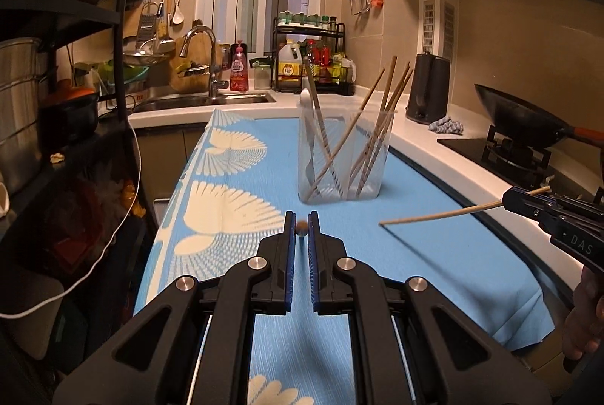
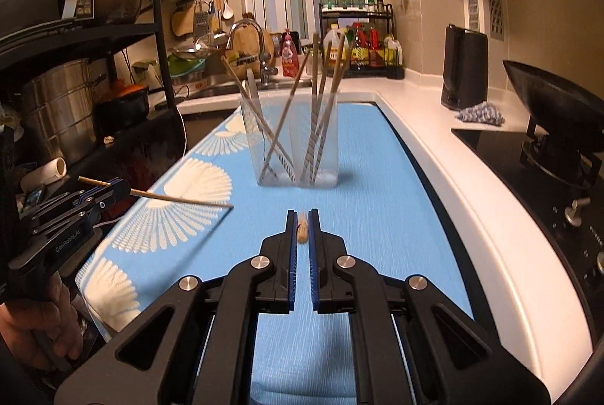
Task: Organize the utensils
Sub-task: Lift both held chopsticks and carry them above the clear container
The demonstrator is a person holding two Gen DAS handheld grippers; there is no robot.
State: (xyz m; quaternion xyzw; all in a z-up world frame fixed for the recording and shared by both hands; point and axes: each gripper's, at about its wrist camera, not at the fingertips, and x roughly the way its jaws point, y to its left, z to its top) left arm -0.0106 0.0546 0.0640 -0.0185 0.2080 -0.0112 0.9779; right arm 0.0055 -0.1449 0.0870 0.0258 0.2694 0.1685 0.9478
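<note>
Left claw [image 1: 301, 229] level gripping chopstick [image 2: 181, 199], right claw [image 2: 302, 229] likewise

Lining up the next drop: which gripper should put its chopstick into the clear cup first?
Probably either: left gripper and right gripper each pinch one chopstick crosswise, and both face the clear cup about equally. Right's looks marginally more centred.

Black hand-held gripper [image 1: 301, 229], blue finger pads [image 1: 290, 246], silver screws.

Chopstick [image 1: 301, 228] end-on — length hidden between fingers [image 1: 290, 238]
</note>
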